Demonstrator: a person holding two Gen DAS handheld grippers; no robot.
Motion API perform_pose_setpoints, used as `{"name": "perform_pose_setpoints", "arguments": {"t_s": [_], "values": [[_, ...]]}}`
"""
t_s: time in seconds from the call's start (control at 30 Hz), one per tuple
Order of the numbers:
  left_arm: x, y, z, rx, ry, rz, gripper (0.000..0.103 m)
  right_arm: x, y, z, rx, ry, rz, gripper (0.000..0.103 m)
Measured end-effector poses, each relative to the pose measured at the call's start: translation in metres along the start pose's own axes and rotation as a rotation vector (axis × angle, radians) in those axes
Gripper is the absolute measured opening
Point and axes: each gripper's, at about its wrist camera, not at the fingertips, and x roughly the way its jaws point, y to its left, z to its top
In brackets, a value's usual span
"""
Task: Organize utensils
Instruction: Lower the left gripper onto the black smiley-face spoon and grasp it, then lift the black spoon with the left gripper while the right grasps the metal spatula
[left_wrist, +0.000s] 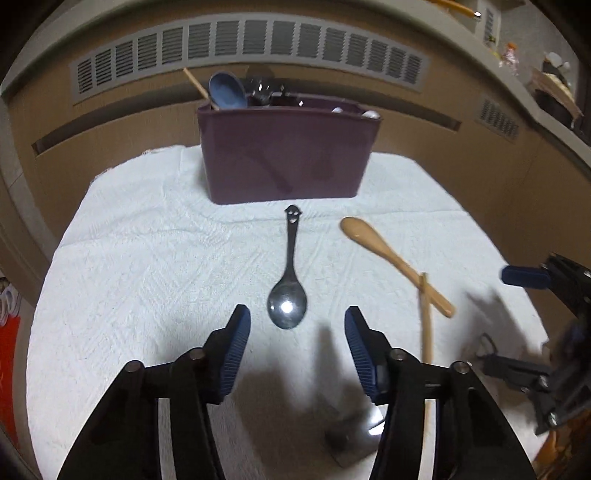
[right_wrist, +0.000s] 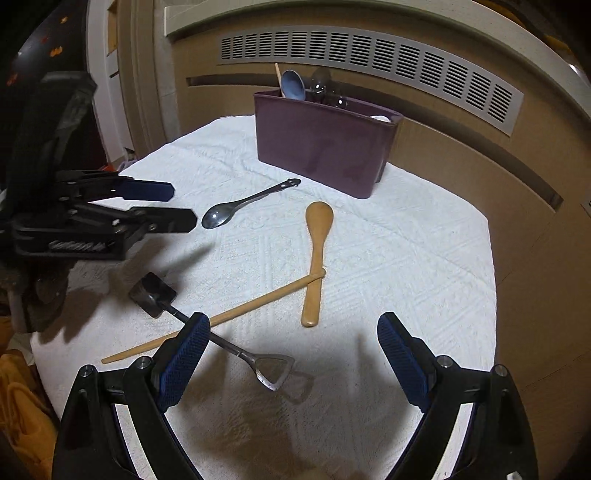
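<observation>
Here, the left gripper (left_wrist: 297, 321) hangs released just before the metal spoon (left_wrist: 288, 288); the right gripper (right_wrist: 291, 332) gapes empty above the tabletop (right_wrist: 406, 240).

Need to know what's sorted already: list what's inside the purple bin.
Sticking out of the bin: a blue spoon, a wooden stick, dark utensils, something white. The walls hide everything lower.

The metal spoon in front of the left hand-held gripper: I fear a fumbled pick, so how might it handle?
The metal spoon looks polished, so probably slippery between the pads. It lies flat on the white towel, so likely hard to get under. Its thin handle probably stays stiff.
</observation>
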Motion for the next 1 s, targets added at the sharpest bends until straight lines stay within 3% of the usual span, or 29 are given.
{"name": "perform_pose_setpoints", "arguments": {"t_s": [0.37, 0.43, 0.5, 0.77, 1.0], "values": [[0.039, -0.012, 0.007, 0.045, 0.061, 0.095, 0.041, 0.001, -0.004, -0.011, 0.069, -0.001, 0.014, 0.09], [0.038, -0.012, 0.006, 0.045, 0.055, 0.102, 0.029, 0.002, -0.005, -0.013, 0.081, 0.004, 0.014, 0.09], [0.033, -0.011, 0.006, 0.039, 0.043, 0.111, 0.029, 0.003, -0.006, -0.014, 0.093, 0.01, 0.015, 0.09], [-0.052, -0.01, 0.012, 0.052, -0.194, 0.143, 0.029, -0.008, 0.004, -0.01, 0.067, -0.011, 0.004, 0.09], [-0.104, 0.004, 0.016, 0.006, -0.306, 0.144, 0.029, -0.017, 0.018, -0.002, 0.03, -0.034, 0.03, 0.09]]}}
